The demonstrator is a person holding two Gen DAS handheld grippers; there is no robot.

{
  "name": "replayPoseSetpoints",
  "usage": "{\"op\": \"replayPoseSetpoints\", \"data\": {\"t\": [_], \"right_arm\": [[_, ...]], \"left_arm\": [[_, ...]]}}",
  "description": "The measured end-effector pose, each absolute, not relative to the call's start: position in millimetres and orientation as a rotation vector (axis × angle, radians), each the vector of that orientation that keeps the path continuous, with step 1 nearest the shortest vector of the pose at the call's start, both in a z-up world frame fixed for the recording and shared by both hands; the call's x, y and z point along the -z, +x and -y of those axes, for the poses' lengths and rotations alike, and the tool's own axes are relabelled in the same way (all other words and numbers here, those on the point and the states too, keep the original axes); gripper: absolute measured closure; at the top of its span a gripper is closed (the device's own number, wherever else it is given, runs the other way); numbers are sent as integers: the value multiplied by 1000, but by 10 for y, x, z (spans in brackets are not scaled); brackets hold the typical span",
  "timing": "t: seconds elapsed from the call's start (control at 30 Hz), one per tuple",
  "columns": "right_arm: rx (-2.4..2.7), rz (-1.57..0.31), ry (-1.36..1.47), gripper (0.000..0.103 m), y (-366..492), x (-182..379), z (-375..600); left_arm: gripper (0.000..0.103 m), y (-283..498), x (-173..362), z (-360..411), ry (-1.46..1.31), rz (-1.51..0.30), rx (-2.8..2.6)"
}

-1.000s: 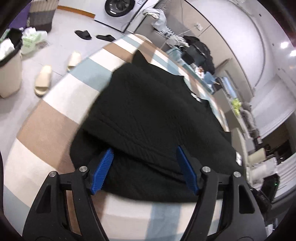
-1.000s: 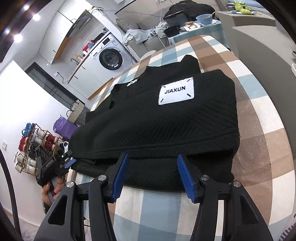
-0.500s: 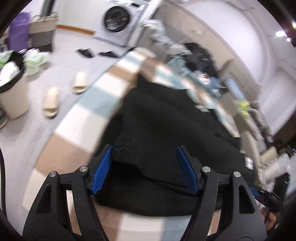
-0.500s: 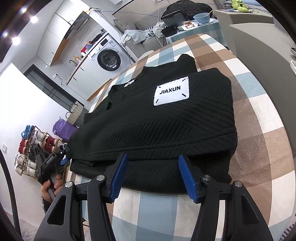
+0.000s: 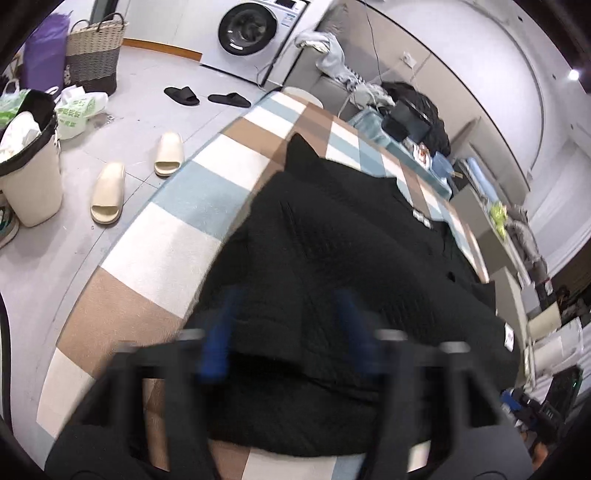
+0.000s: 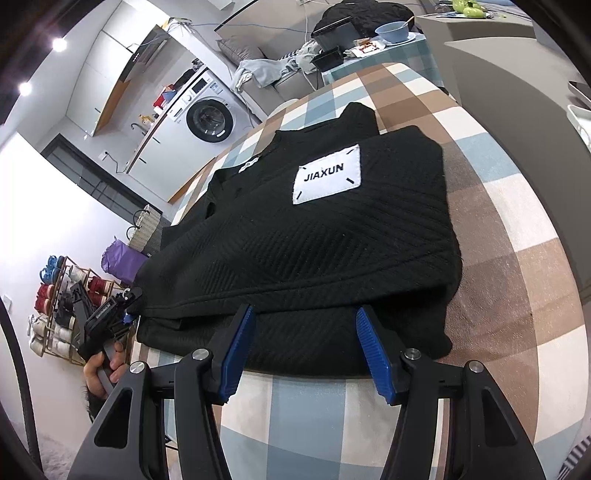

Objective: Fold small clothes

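A black knit garment [image 6: 314,251] with a white "JIAXUN" patch [image 6: 327,179] lies folded on the checked tablecloth [image 6: 517,206]. It also shows in the left wrist view [image 5: 351,277]. My right gripper [image 6: 306,339] is open, its blue pads at the garment's near edge, above the lower layer. My left gripper [image 5: 288,328] is open and motion-blurred, its pads over the garment's left corner. In the right wrist view the left gripper [image 6: 127,306] sits at the garment's far left corner.
The table's edge curves close on the left, with floor below holding slippers [image 5: 107,192], a bin [image 5: 29,173] and a woven basket [image 5: 94,55]. A washing machine [image 5: 255,33] stands behind. A cluttered side table with a blue bowl [image 6: 393,31] lies beyond the cloth.
My left gripper has swung and moved in over the garment's left corner and is now blurred. My right gripper has edged slightly closer to the near edge. The garment lies as before.
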State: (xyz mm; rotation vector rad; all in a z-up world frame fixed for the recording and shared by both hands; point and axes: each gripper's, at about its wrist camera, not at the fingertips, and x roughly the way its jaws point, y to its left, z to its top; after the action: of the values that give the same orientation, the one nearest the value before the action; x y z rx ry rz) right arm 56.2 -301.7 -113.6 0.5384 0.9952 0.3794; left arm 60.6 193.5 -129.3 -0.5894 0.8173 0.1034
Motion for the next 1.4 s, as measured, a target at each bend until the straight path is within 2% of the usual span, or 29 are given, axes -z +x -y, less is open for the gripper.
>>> {"op": "replayPoseSetpoints", "data": {"t": [0.03,0.07,0.27,0.63,0.87,1.23,1.4], "right_arm": [[-378,-993,546,45,556,1142,3030],[-367,-989,560,45,551,1152,3054],[-315,-983,630,45,471,1200,3240],[-200,-920,712,45,644,1336,3468],[-188,-940,678,46,675,1252,3513],[-303,-854,542,48,864,1045,3489],[-459,-826,698,47,858,1100,3589]], "left_arm": [[97,615,1278,-1963,-610,-805,-90],[98,607,1243,-1993,-635,-778,-79],[98,570,905,-2078,-658,-659,-49],[98,608,578,-2148,-653,-599,-29],[98,633,550,-2143,-643,-604,-38],[98,634,611,-2142,-641,-622,-41],[98,644,636,-2162,-646,-632,-40]]}}
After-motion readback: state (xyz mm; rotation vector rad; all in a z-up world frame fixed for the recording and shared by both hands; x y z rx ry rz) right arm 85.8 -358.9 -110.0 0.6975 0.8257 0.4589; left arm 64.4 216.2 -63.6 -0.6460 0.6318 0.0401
